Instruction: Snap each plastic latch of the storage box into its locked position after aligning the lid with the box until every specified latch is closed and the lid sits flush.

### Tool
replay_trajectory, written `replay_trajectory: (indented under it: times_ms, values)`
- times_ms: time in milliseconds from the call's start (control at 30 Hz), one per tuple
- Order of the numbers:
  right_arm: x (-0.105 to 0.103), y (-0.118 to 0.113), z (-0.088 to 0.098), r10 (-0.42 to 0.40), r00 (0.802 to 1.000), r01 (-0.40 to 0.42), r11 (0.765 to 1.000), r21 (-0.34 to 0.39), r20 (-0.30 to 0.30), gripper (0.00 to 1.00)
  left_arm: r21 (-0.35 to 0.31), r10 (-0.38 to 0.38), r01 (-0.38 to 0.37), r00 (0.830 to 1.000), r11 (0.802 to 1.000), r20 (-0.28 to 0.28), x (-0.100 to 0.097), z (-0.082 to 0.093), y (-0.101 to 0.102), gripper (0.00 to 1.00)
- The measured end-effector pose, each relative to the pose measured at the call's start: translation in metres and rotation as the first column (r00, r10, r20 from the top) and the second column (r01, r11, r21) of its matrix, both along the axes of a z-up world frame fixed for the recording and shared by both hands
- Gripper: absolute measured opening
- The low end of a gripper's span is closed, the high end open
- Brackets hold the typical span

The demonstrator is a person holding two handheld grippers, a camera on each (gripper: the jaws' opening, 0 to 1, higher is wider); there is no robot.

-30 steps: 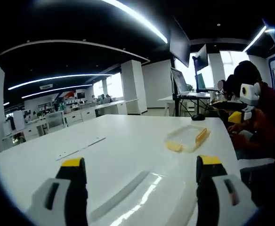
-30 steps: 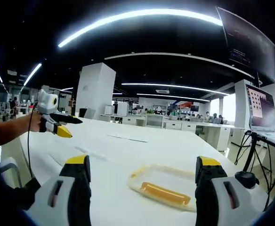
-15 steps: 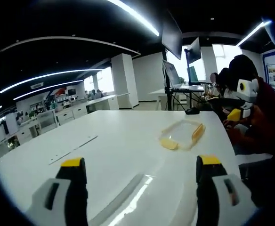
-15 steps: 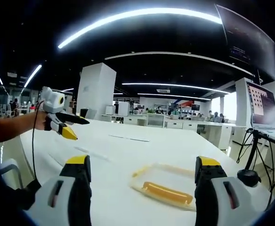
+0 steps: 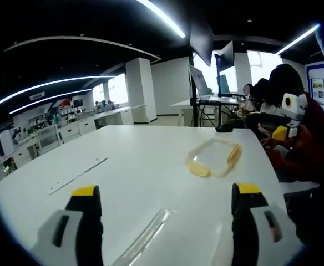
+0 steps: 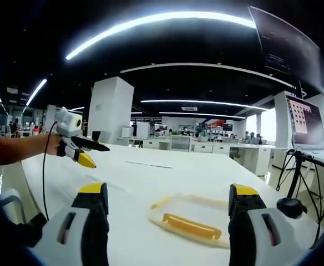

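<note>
A shallow clear storage box [image 5: 213,158] lies on the white table [image 5: 128,166], with a yellow latch [image 5: 237,155] on its right side and another yellow latch at its near corner. My left gripper [image 5: 166,191] stands open well short of it, nothing between its yellow-tipped jaws. In the right gripper view the same box [image 6: 192,219] sits just ahead between the jaws, a long yellow latch [image 6: 191,226] facing me. My right gripper [image 6: 167,191] is open above the table. The left gripper [image 6: 79,147] hangs at the left, held by a hand.
The right gripper [image 5: 287,119] and a person in dark red [image 5: 312,144] are at the table's right edge. A monitor on a stand [image 6: 303,122] with a black base [image 6: 288,206] stands beyond the table. Desks and pillars fill the room behind.
In the right gripper view the left gripper has drifted right over the table. The left gripper view has shifted a little. The box has not moved, and both grippers stay open.
</note>
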State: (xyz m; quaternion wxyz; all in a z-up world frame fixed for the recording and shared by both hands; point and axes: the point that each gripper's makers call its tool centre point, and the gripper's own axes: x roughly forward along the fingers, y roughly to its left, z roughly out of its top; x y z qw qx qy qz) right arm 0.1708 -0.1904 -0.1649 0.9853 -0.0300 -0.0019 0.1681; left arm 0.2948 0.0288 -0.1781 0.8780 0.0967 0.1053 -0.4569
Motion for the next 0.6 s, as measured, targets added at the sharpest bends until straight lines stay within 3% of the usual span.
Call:
replay_trajectory:
  times_ms: [600]
  values:
    - [-0.003,-0.002,0.004,0.000,1.000,0.000,1.000,0.025,-0.001,0.92,0.064,-0.062,0.064,0.997,0.996,-0.036,0.012,-0.012,-0.025,0.99]
